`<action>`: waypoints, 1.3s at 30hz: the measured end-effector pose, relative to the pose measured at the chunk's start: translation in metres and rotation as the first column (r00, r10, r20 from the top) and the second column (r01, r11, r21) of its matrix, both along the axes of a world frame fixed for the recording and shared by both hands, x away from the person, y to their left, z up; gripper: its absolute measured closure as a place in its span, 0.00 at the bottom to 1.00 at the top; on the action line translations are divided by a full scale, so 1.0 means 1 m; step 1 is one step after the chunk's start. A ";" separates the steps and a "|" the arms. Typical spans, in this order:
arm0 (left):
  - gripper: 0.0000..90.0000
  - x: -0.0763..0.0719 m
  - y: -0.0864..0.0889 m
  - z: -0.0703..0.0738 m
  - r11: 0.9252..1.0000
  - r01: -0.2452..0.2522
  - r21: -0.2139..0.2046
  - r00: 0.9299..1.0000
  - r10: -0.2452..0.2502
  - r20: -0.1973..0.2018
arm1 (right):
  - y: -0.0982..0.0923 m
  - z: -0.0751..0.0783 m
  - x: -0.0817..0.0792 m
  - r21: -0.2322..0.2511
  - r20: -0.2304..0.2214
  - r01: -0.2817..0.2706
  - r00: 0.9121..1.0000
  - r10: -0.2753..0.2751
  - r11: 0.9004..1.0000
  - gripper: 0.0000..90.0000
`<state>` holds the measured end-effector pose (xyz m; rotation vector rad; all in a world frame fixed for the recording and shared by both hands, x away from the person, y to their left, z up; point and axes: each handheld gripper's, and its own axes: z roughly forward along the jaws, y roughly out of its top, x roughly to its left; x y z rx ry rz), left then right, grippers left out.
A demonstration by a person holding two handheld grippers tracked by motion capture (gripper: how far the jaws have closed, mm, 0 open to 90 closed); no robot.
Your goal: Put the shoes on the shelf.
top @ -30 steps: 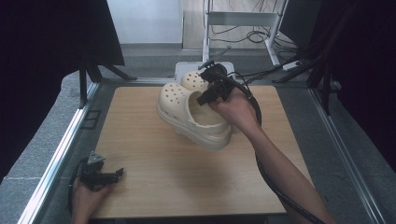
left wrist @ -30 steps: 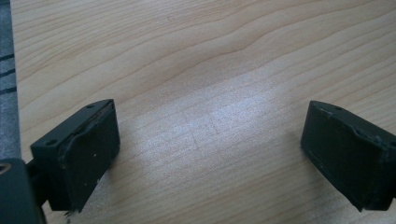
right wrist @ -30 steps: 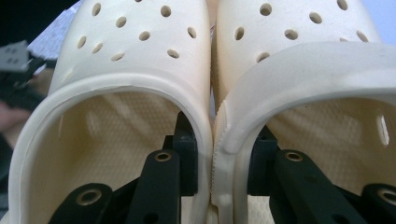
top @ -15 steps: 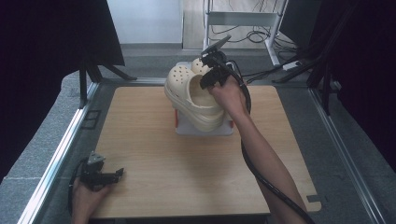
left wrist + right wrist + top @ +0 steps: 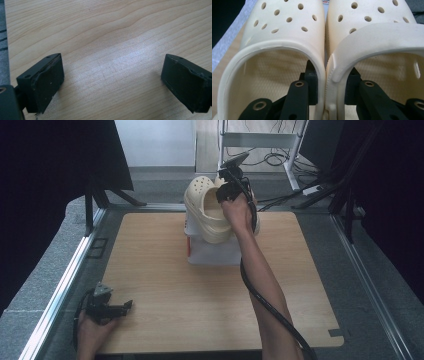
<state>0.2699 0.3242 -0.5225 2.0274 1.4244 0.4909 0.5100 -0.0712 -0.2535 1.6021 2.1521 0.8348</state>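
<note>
your right gripper [image 5: 325, 92] pinches both clogs [image 5: 212, 212] together above the box [image 5: 212, 251]; your left gripper [image 5: 112, 85] rests wide apart, holding nothing, on the table [image 5: 200, 295].

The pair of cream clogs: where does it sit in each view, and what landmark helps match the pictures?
High view: the pair of cream clogs is top centre, held by the right gripper above a white box.
Left gripper view: wooden tabletop between open jaws, with no sign of the clogs.
Right gripper view: the clogs span the frame, jaws clamping their adjoining inner walls.
Shared landmark: the wooden tabletop.
</note>
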 end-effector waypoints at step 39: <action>0.05 0.000 0.000 0.000 1.000 0.001 0.000 1.000 -0.001 -0.001 | 0.023 -0.033 0.055 -0.028 -0.009 0.191 0.982 -0.191 0.981 0.65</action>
